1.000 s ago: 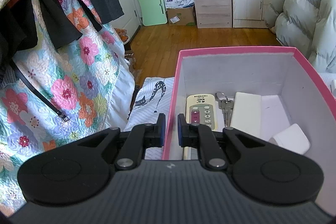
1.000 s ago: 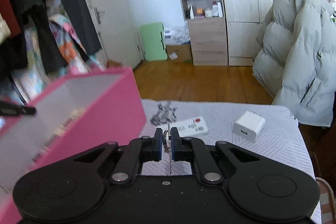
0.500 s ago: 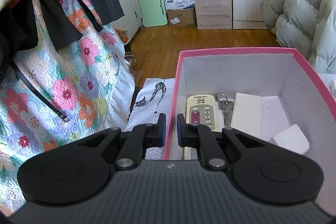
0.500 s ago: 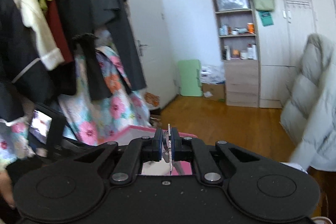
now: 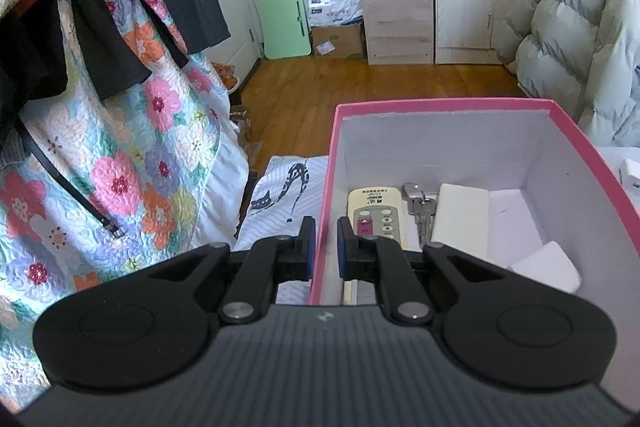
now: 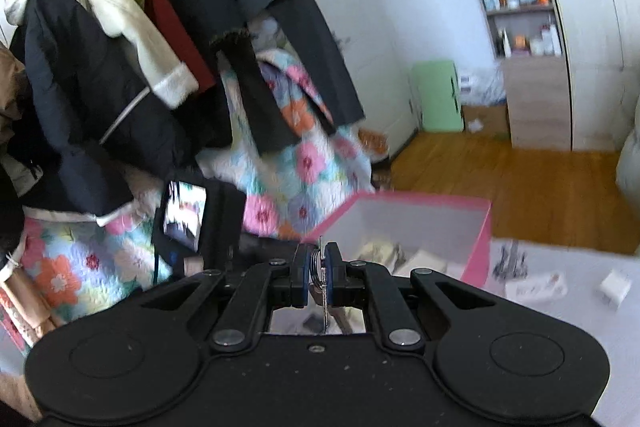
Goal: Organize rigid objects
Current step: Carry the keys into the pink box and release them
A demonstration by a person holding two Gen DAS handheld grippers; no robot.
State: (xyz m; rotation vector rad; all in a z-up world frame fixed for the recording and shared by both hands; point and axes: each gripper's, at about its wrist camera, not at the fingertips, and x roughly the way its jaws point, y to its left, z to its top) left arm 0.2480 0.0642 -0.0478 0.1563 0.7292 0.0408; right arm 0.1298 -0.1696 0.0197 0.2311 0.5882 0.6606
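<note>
A pink box (image 5: pixel 440 104) with white inner walls stands on the bed. My left gripper (image 5: pixel 325 227) is shut on its left wall, one finger outside and one inside. In the box lie a cream remote (image 5: pixel 376 213), a bunch of keys (image 5: pixel 418 207), a white block (image 5: pixel 460 219) and a white charger (image 5: pixel 548 265). In the blurred right wrist view my right gripper (image 6: pixel 319 255) is shut on a key ring (image 6: pixel 317 265), a key blade hanging below, above the near left part of the pink box (image 6: pixel 476 239).
On the striped bed cover right of the box lie a white remote (image 6: pixel 536 285) and a white charger cube (image 6: pixel 614 287). A clothes rack with coats (image 6: pixel 100 87) and a floral quilt (image 5: pixel 120 155) stand left. A grey puffer jacket (image 5: pixel 580 39) is at the right.
My right gripper has risen and swung left with the key ring, from beside the box to above it. The left gripper and the box have stayed put.
</note>
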